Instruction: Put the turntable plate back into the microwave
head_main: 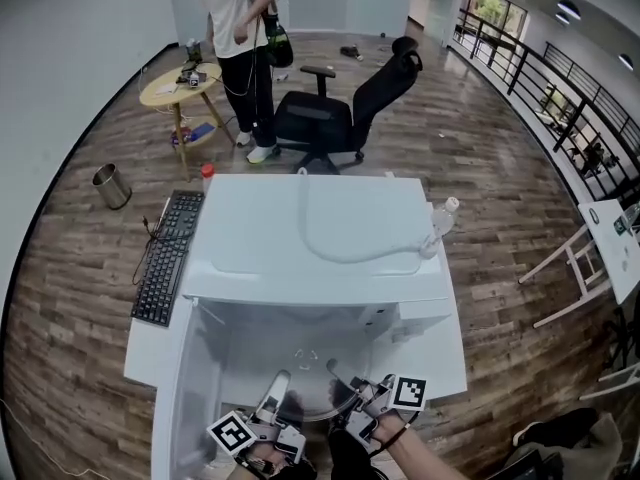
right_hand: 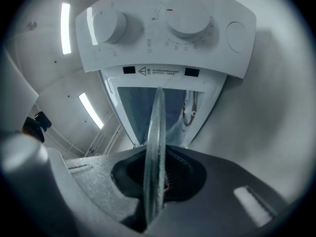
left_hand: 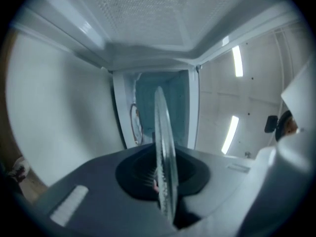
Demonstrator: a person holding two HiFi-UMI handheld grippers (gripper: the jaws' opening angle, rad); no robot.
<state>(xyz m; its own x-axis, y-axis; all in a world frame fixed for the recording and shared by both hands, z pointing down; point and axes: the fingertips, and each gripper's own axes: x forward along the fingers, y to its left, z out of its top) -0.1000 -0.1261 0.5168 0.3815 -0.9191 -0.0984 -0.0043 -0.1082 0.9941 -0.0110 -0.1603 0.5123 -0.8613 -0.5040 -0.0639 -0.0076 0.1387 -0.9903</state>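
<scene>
The glass turntable plate (head_main: 312, 400) hangs level between my two grippers at the open front of the white microwave (head_main: 310, 233). My left gripper (head_main: 280, 388) is shut on the plate's left rim and my right gripper (head_main: 345, 383) on its right rim. In the left gripper view the plate (left_hand: 162, 132) runs edge-on between the jaws of the left gripper (left_hand: 163, 181), with the cavity's wall and ceiling around it. In the right gripper view the plate (right_hand: 157, 127) is clamped the same way by the right gripper (right_hand: 155, 181), below the control panel (right_hand: 168, 33) with two knobs.
The microwave door (head_main: 180, 398) stands open at the left. A keyboard (head_main: 165, 258) lies left of the microwave and a water bottle (head_main: 440, 223) right of it. Behind the table are an office chair (head_main: 340, 113), a person (head_main: 240, 48), a round table (head_main: 180, 83) and a bin (head_main: 110, 185).
</scene>
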